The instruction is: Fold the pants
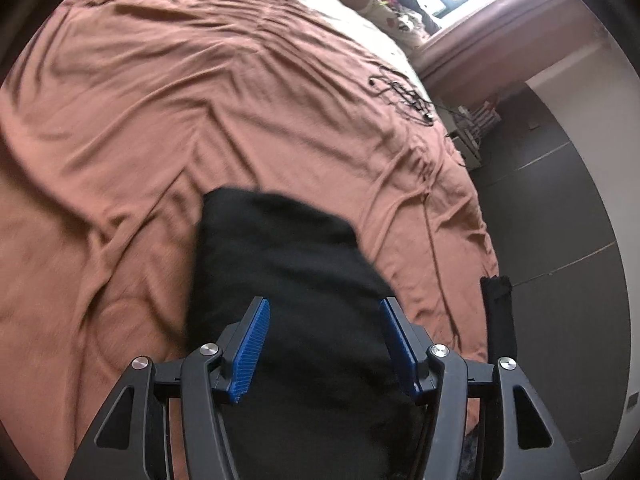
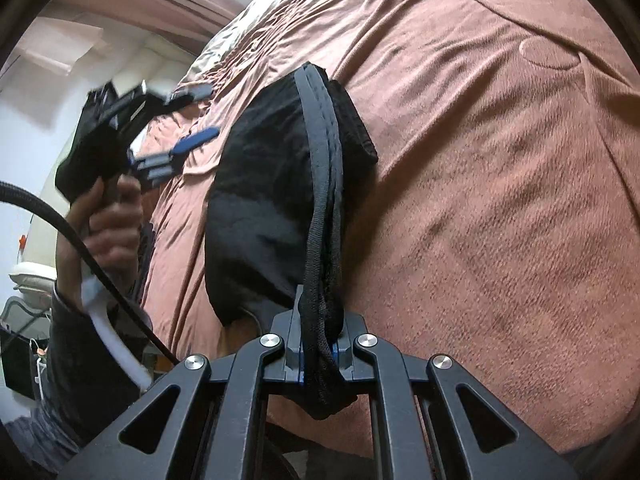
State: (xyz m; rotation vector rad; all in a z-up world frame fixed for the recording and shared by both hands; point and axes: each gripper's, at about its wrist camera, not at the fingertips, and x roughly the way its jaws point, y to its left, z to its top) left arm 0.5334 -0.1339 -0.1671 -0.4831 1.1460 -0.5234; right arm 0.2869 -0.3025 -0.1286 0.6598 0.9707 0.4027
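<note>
Right wrist view: right gripper [image 2: 318,354] jaws clamped on the black fabric pants [image 2: 276,200], folded on the wrinkled brown bedsheet [image 2: 500,200]. Left gripper [image 1: 324,344] jaws apart, apparently empty (blurred). Lifting one-sided could drag the bundle and undo the fold.

Black pants [image 2: 260,200] on bed [image 2: 500,200], waistband clamped
</note>
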